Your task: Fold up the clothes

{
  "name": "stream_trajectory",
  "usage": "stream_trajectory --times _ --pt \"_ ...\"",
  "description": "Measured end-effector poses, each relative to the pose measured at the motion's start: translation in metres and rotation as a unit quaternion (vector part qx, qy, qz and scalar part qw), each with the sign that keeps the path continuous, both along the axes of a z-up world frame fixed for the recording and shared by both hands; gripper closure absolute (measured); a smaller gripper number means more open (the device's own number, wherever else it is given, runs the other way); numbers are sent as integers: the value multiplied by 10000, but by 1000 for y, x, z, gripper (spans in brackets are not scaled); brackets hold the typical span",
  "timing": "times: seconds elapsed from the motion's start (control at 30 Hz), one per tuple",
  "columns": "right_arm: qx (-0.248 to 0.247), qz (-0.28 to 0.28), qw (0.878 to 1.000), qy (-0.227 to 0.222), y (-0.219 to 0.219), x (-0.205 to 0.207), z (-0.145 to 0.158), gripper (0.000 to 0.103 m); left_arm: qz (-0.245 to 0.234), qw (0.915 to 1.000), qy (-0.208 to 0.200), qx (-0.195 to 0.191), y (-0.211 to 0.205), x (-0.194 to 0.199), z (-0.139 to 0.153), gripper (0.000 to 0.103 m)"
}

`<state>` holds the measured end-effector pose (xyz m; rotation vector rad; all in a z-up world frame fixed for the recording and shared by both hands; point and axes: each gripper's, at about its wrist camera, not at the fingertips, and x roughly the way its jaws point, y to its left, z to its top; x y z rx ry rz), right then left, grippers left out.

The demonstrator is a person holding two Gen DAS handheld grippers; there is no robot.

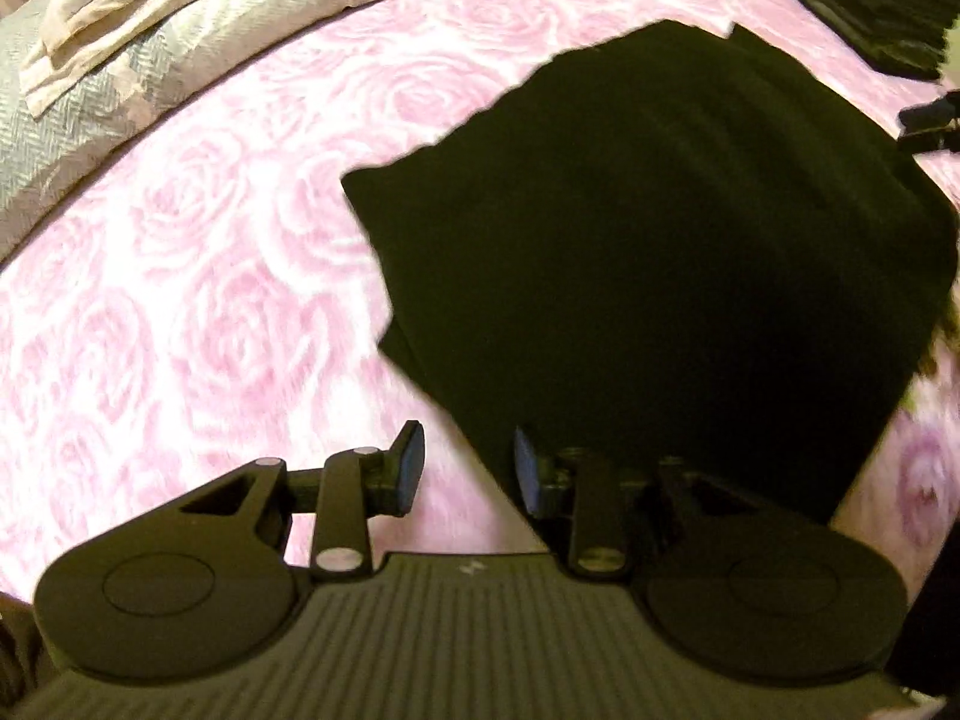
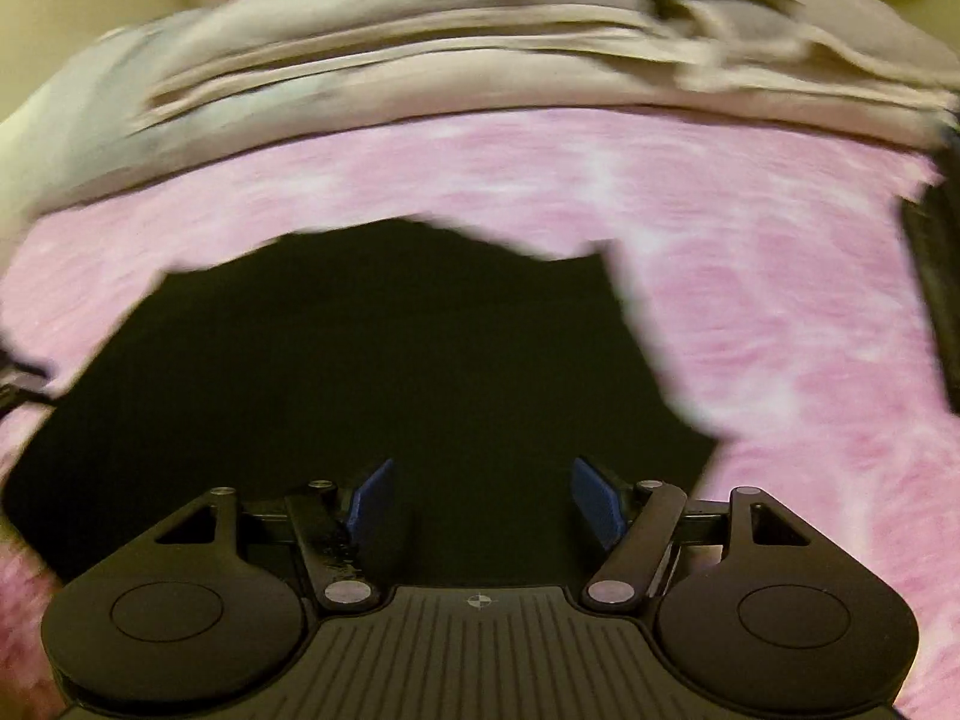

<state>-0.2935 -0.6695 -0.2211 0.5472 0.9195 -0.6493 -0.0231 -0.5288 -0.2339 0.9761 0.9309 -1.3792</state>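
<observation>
A folded black garment lies flat on a pink rose-patterned bedspread, the landmark for everything here. Seen from the left wrist camera, a heap of grey and beige bedding rises beyond the garment's far left corner, at the bedspread's edge. The left gripper hangs over the garment's near left corner, its jaws a modest way apart with nothing between them; one blue pad stands over bare bedspread, the other over black cloth. Right of the garment, at the far edge of this view, sits a stack of dark folded clothes, and just beside the garment's right side a small dark piece of hardware pokes in, too cropped to identify.

The right wrist camera, badly smeared by motion, loses the rose pattern altogether: the bedspread reads as plain pink streaks. It shows the garment from nearer its right side, with an uneven far edge that the other view does not give. The right gripper hovers above the black cloth, jaws standing wide and empty, both blue pads clear of the fabric. The bedding fills the whole far side beyond the garment, and a dark shape sits to the garment's right, too blurred to name.
</observation>
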Motion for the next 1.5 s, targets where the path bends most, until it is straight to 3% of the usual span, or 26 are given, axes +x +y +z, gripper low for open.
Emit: stream_trajectory --times 0.13,0.23,0.37,0.47,0.57,0.63,0.7,0.8,0.83,0.87,0.93,0.97,1.03,1.1,1.13,1.33,1.37,1.43,1.5 --pt "320 640 9973 -136 83 52 -18 34 -76 9982 576 -169 22 8 -8 75" --pt "519 833 9951 -147 131 84 -40 34 -342 9962 749 -269 30 6 -18 75" --pt "649 529 9963 189 160 106 -74 34 -821 9943 642 -232 40 1 -41 75" --pt "477 272 9979 332 169 111 -67 34 -926 9927 682 -371 48 13 -31 75" --pt "133 537 9972 510 186 123 -52 33 -1351 9890 309 -507 63 23 -17 75" --pt "-213 963 9928 686 204 136 -45 5 -1775 9823 -87 -585 70 29 -12 72" --pt "-638 1680 9795 909 228 153 -52 4 -2204 9721 -512 -621 74 33 -14 70" --pt "-1344 2722 9446 1250 264 179 -67 5 -2745 9537 -970 -753 77 34 -20 60" --pt "-1617 2967 9316 1338 271 186 -74 5 -2942 9456 -1117 -832 77 33 -22 56" --pt "-1807 3154 9203 1443 276 193 -82 7 -3140 9358 -1304 -936 78 31 -25 44" --pt "-2134 3491 8969 1675 285 205 -100 34 -3593 9103 -1674 -1192 81 25 -31 31" --pt "-2242 3572 8889 1788 286 211 -107 40 -3898 8910 -1899 -1347 80 20 -36 25" --pt "-2224 3365 8977 1770 277 215 -110 74 -4486 8491 -2289 -1594 74 14 -47 24" --pt "-2153 3101 9118 1615 266 210 -98 94 -5001 8049 -2628 -1814 65 9 -58 23" --pt "-2114 2967 9186 1528 261 207 -91 95 -5232 7835 -2767 -1892 59 9 -65 23" --pt "-1976 2492 9410 1157 245 197 -51 96 -6200 6982 -2881 -2124 23 10 -96 22" --pt "-1950 2423 9438 1119 242 197 -46 96 -6334 6874 -2833 -2145 17 11 -99 23" --pt "-1893 2305 9485 1062 240 197 -38 96 -6535 6742 -2703 -2127 8 13 -102 37" --pt "-1817 2216 9525 1031 241 199 -32 96 -6693 6664 -2630 -1968 6 11 -99 70"
